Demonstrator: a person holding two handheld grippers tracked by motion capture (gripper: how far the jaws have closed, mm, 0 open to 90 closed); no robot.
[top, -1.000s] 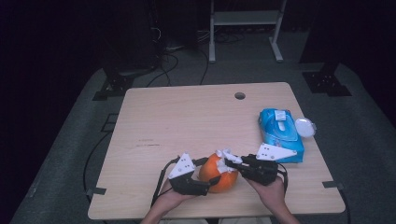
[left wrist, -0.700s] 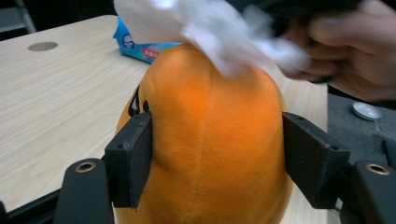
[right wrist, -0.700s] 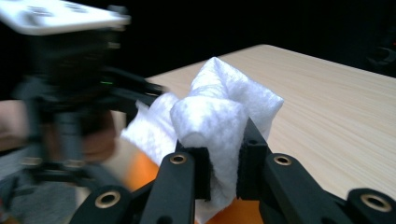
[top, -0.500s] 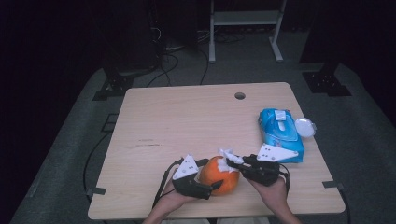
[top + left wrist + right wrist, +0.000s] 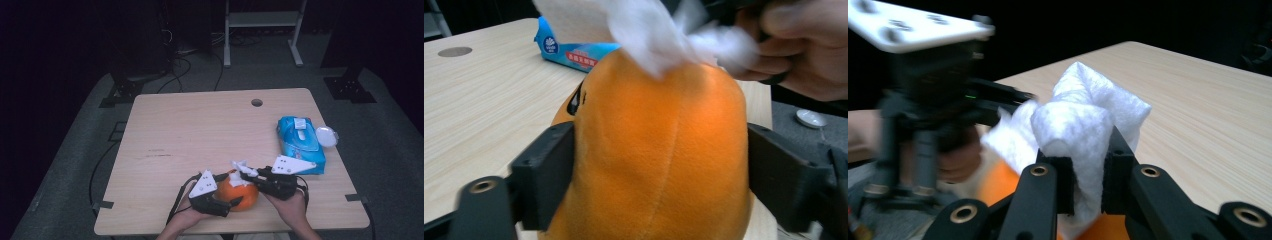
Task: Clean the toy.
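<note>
— Pale wooden surface [image 5: 200, 130], dark room. What's near the front edge?
— An orange plush toy [image 5: 239, 192], clamped in the left claw [image 5: 231, 204]. The right claw [image 5: 246, 175] pinches a white wipe [image 5: 1088, 125] against its top.
— Any writing?
— The blue wipes pack [image 5: 300, 144] has a label, too blurred to read.

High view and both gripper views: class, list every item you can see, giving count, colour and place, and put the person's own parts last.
Table: one, light wood, centre.
Plush toy: one, orange, near edge, between the left gripper's jaws.
Wipe: one, white, pinched over the toy.
Wipes pack: one, blue, table's right side.
Lid: one, white, beside the pack.
Left gripper: black, shut on the toy.
Right gripper: black, shut on the wipe.
Hands: two, bottom edge.
</note>
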